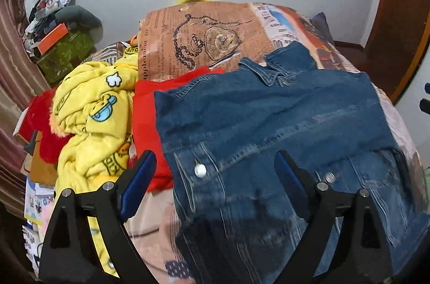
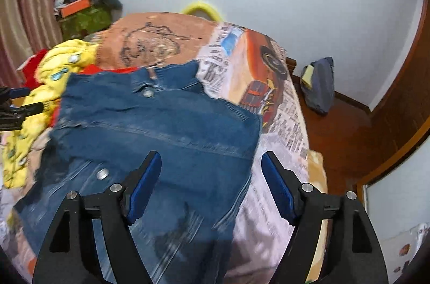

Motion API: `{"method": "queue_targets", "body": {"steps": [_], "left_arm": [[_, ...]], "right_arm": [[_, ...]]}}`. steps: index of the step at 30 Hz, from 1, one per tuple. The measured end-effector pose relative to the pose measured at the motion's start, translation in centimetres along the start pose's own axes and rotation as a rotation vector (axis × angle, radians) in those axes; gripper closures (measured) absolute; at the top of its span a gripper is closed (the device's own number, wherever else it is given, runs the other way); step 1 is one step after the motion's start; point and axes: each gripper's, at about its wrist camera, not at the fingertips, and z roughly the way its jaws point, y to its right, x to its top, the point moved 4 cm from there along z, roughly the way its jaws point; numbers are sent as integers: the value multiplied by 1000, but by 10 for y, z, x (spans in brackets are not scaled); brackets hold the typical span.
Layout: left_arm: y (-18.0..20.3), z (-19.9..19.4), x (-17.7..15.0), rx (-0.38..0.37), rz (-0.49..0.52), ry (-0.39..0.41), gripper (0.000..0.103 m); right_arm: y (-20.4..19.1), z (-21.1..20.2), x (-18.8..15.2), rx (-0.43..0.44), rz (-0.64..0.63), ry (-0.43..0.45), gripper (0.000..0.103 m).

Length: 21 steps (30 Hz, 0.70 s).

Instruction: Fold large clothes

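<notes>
A blue denim jacket point(image 1: 271, 122) lies spread flat on the bed, collar at the far end, metal buttons showing. It also shows in the right wrist view point(image 2: 161, 128). My left gripper point(image 1: 215, 171) is open and empty, hovering over the jacket's near left part. My right gripper point(image 2: 211, 171) is open and empty over the jacket's near right edge. The left gripper's tip shows at the left edge of the right wrist view point(image 2: 18, 106).
A red garment point(image 1: 147, 117) lies under the jacket's left side. A yellow cartoon-print blanket point(image 1: 91, 117) is heaped at the left. The bed has a printed cover point(image 1: 204, 36). Cluttered boxes point(image 1: 59, 47) stand at the far left. A blue bag point(image 2: 318, 85) sits on the wooden floor to the right.
</notes>
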Motion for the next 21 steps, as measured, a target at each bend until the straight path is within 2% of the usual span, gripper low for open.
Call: {"method": "queue_targets", "body": {"steps": [3, 6, 12, 21], "left_arm": [[1, -15, -13, -10, 2, 8, 13], [-1, -26, -27, -23, -2, 10, 13], [-15, -32, -63, -64, -48, -35, 12], [-47, 10, -144, -110, -184, -238, 12]], "right_arm": [[-4, -13, -15, 20, 7, -9, 28], [-5, -20, -31, -2, 5, -22, 28], [-1, -28, -69, 11, 60, -76, 28], [13, -11, -128, 43, 173, -209, 28]]}}
